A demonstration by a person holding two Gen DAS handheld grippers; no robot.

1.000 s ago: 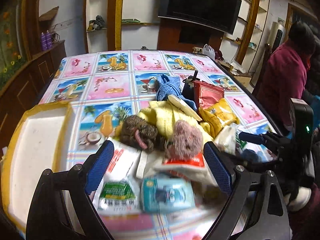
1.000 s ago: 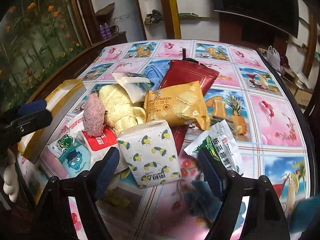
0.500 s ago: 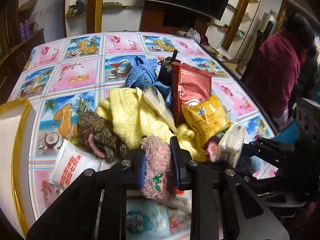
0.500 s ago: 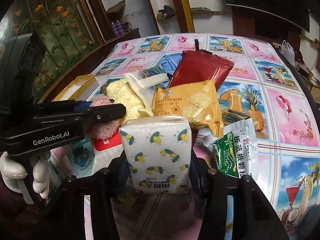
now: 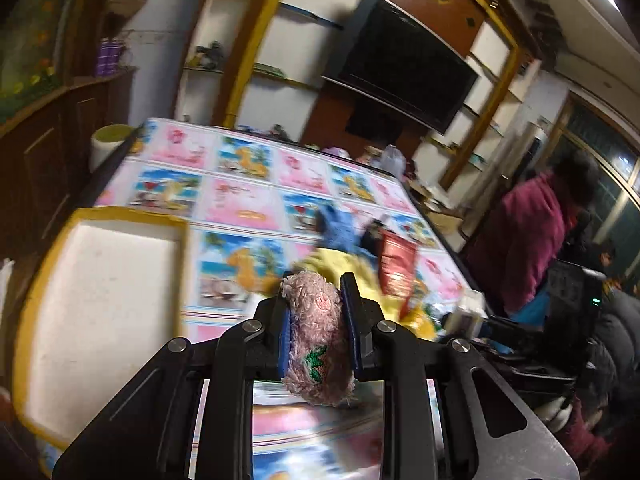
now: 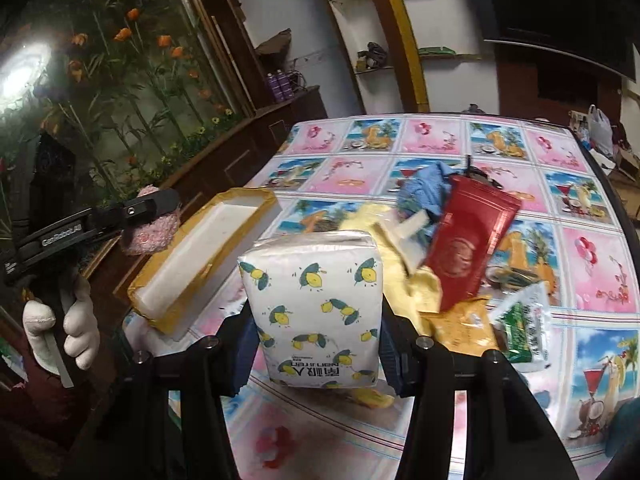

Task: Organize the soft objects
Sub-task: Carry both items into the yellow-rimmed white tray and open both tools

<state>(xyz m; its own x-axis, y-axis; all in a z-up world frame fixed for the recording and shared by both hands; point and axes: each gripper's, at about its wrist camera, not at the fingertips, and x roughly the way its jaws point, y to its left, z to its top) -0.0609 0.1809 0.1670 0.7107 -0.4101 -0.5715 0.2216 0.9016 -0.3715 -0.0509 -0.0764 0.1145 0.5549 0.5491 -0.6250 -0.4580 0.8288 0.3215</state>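
Note:
My left gripper [image 5: 317, 330] is shut on a pink fuzzy plush [image 5: 318, 340], lifted off the table, with the white foam tray [image 5: 100, 304] with yellow-taped rim to its left. In the right wrist view the same plush [image 6: 154, 232] hangs in the left gripper [image 6: 154, 214] above that tray [image 6: 208, 264]. My right gripper [image 6: 316, 344] is shut on a white tissue pack with lemon print [image 6: 316, 308], raised above the table. The pile behind holds a yellow towel [image 6: 400, 268], a blue cloth [image 6: 428, 188], a red pouch [image 6: 468, 244] and snack packets [image 6: 524, 324].
A table with a pink and blue picture cloth [image 6: 448, 140] carries everything. A person in a maroon top [image 5: 532, 240] sits at its right side. A wooden cabinet [image 6: 248, 140] and wall shelves [image 5: 272, 52] stand beyond; a gloved hand [image 6: 60, 328] holds the left gripper.
Both grippers closed, the left on the pink plush and the right on the tissue pack, and lifted them from the pile. The left one has swung left toward the foam tray.

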